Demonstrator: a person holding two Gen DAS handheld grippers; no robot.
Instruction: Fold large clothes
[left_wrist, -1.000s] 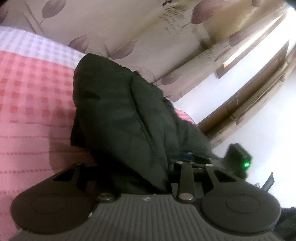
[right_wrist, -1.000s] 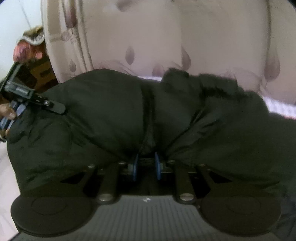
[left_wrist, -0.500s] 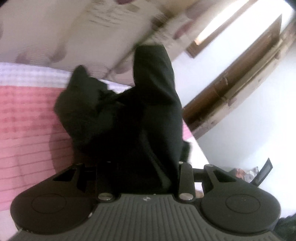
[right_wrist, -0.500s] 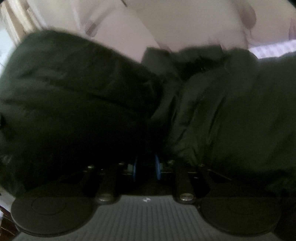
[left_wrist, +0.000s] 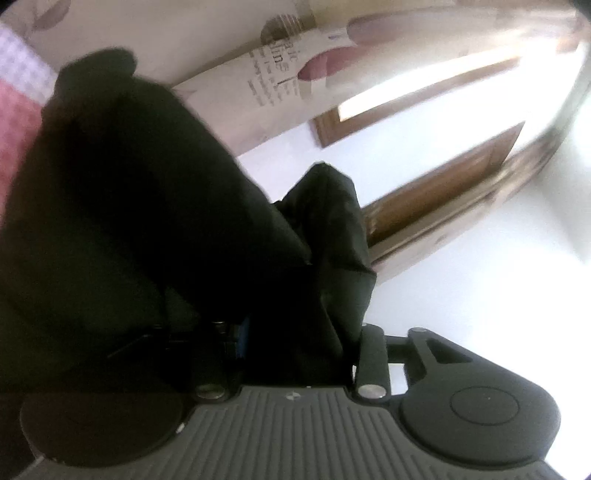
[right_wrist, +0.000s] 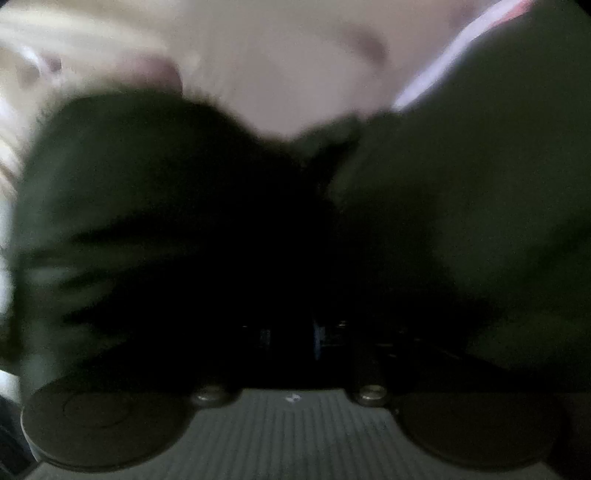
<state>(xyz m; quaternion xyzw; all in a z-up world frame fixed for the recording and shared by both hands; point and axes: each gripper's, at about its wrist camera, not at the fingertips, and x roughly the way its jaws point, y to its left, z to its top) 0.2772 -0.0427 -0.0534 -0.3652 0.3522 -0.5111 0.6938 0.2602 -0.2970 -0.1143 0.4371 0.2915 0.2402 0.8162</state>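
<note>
Jacket (left_wrist: 140, 229): dark, bulky, lifted off pink bedspread (left_wrist: 14, 122).
Left gripper (left_wrist: 291, 332): pinching jacket.
Right gripper (right_wrist: 291, 332): pinching jacket.
Technique: move both grips together; lay edges level.

- The coat (left_wrist: 140, 206) is seen as very dark green, nearly black.
- The bedspread (left_wrist: 18, 107) is checked in pink-red, with a lilac-and-white checked band.
- The curtain (left_wrist: 280, 66) is cream, printed with mauve leaves and dark lettering.
- The door frame (left_wrist: 443, 177) is brown.
- The left tool (left_wrist: 291, 332) is black with a grey ribbed body.
</note>
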